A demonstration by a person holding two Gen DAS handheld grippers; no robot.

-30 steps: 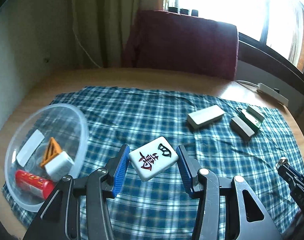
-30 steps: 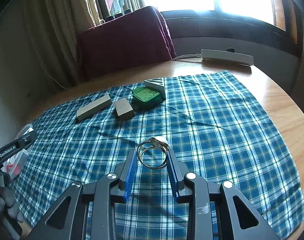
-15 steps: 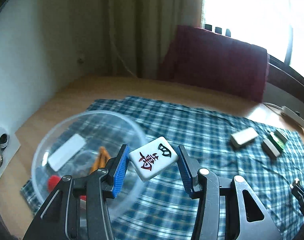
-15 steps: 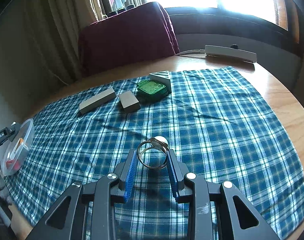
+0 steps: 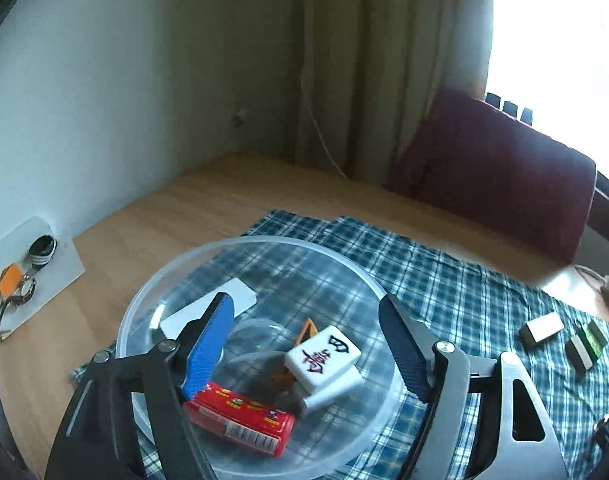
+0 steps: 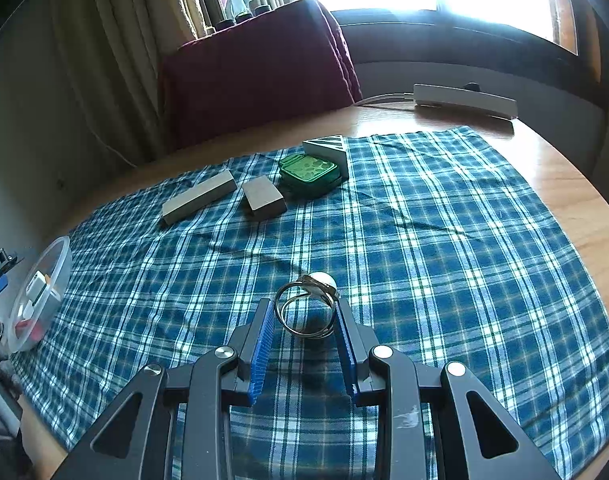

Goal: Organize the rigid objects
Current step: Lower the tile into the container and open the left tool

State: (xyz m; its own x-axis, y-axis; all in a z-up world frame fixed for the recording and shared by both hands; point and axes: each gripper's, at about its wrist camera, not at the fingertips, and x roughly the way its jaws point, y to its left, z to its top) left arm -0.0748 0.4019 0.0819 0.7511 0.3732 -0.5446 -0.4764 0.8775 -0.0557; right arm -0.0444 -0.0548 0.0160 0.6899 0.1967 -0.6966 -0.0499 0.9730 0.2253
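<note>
My left gripper (image 5: 304, 340) hangs with jaws spread wide over the clear round plastic bowl (image 5: 344, 264). The glossy white mahjong tile with red and black characters (image 5: 324, 360) lies loose between them at lower centre, beside a red rectangular packet (image 5: 244, 420) and an orange triangular piece (image 5: 306, 328). My right gripper (image 6: 304, 322) pinches a thin metal ring with a pearl (image 6: 308, 308) over the blue plaid cloth (image 6: 424, 240); grey blocks (image 6: 200, 198) and a green ridged box (image 6: 308, 170) sit upper centre.
</note>
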